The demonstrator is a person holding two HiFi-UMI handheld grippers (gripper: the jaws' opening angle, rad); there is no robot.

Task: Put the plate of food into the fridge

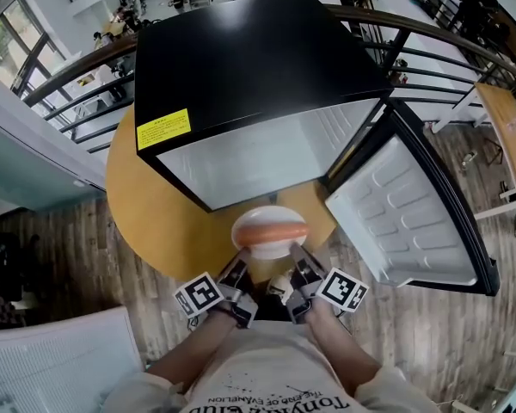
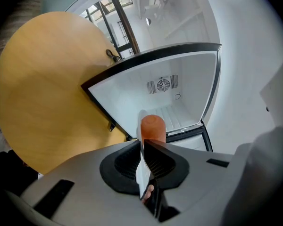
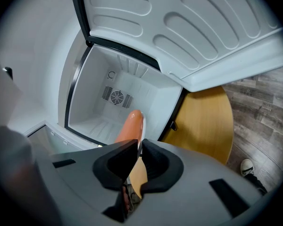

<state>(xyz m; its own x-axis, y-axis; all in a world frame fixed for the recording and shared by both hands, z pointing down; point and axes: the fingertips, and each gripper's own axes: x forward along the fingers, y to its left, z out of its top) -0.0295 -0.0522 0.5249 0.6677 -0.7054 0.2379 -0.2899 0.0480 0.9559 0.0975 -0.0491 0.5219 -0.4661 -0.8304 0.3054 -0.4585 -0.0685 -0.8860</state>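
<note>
A white plate [image 1: 258, 246] carrying an orange sausage [image 1: 270, 224] hangs in front of the open black mini fridge [image 1: 249, 67]. My left gripper [image 1: 242, 274] is shut on the plate's near left rim and my right gripper [image 1: 296, 271] is shut on its near right rim. In the left gripper view the plate [image 2: 142, 166] stands edge-on between the jaws with the sausage [image 2: 153, 127] beyond. The right gripper view shows the plate rim [image 3: 141, 135] and the sausage [image 3: 129, 126] before the empty white fridge cavity [image 3: 118, 98].
The fridge stands on a round wooden table [image 1: 150, 205]. Its door [image 1: 413, 213] swings open to the right, white shelves inside. A metal railing [image 1: 430, 58] runs behind, and wooden floor [image 1: 52, 256] surrounds the table. A white object [image 1: 60, 360] lies low left.
</note>
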